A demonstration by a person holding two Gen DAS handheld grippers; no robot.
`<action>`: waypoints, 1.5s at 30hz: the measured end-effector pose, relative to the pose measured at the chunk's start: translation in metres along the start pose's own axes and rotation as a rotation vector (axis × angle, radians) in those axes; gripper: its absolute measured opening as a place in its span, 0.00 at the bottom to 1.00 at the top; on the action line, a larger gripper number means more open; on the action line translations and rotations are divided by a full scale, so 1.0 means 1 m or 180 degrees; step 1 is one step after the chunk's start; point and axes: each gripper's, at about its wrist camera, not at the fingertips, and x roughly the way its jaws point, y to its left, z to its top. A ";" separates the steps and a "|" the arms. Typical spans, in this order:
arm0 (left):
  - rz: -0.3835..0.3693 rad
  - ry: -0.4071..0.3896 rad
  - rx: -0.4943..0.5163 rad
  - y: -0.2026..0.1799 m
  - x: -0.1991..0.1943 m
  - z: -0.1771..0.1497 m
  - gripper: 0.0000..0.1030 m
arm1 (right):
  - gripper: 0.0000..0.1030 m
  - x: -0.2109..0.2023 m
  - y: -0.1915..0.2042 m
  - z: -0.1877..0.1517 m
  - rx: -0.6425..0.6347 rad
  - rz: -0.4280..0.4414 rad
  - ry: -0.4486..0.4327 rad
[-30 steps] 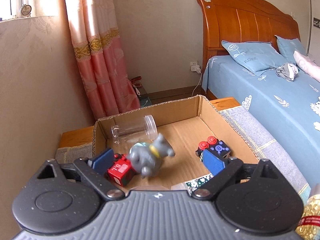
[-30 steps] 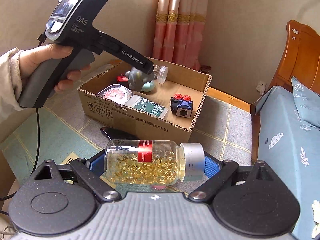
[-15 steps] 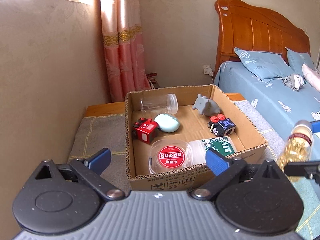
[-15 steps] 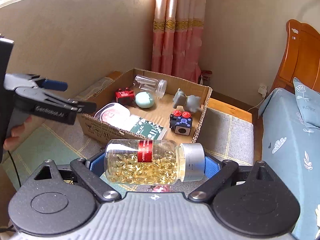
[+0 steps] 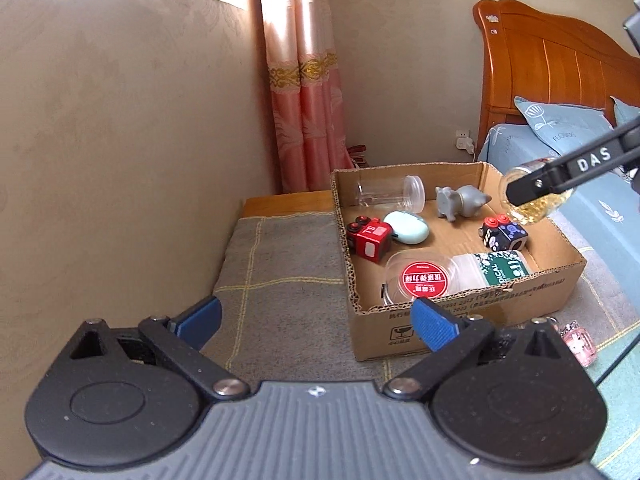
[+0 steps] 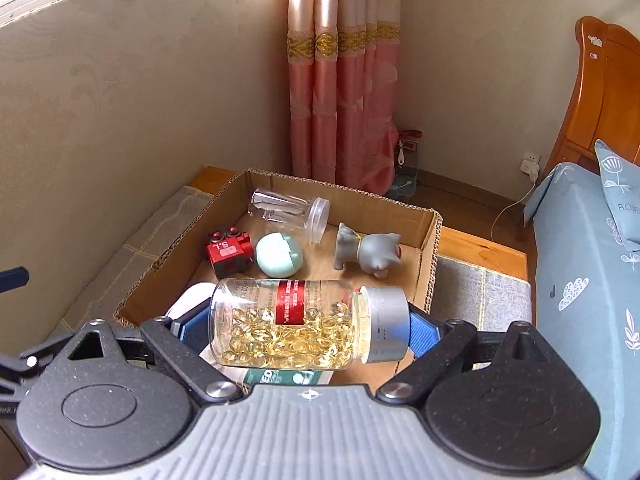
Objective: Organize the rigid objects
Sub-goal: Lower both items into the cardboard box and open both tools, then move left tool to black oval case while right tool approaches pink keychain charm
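Right gripper (image 6: 310, 326) is clamped end-to-end on the capsule bottle (image 6: 288, 322): one pad on the glass base, the other on the silver cap (image 6: 386, 326), bottle lying crosswise between the fingers, hovering over the near part of the cardboard box (image 6: 428, 236). I read the bottle as rigid and moderately heavy, smooth-walled so likely slippery on the body; the loose capsules inside will shift if I tilt, so I'd keep it level. End grip looks secure, but a screw cap could turn under the pad, so I wouldn't twist. Glass or hard plastic, can't tell which; I'd set it down rather than drop it. Ahead of the right gripper in the box: grey animal figure (image 6: 370, 254), mint oval case (image 6: 279, 255), red cube toy (image 6: 230, 254), clear empty jar (image 6: 290, 212) on its side. Directly below the bottle sits a white container with a green label (image 6: 286, 376), so free floor is ahead and to the right, near the figure. Left gripper (image 5: 316, 318) is spread wide with nothing between the pads, off to the box's left near corner. A small pink item (image 5: 578, 340) lies outside the box, to the right of the left gripper; looks light, can't make out what it is.
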 end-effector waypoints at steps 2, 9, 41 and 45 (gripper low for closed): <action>0.0004 0.0004 -0.0053 0.007 0.000 -0.001 0.98 | 0.93 0.013 0.005 0.009 0.0021 -0.0003 0.0034; -0.0010 0.0024 -0.0158 0.021 0.001 -0.008 0.98 | 0.93 0.050 0.021 0.025 -0.0025 -0.0079 0.0119; -0.0194 0.0139 -0.0096 0.005 -0.012 -0.025 0.98 | 1.00 -0.021 0.012 -0.101 -0.0211 0.0280 0.0006; -0.0194 0.0190 -0.0083 0.002 -0.010 -0.027 0.98 | 1.00 0.003 0.010 -0.125 -0.0213 0.0220 0.0219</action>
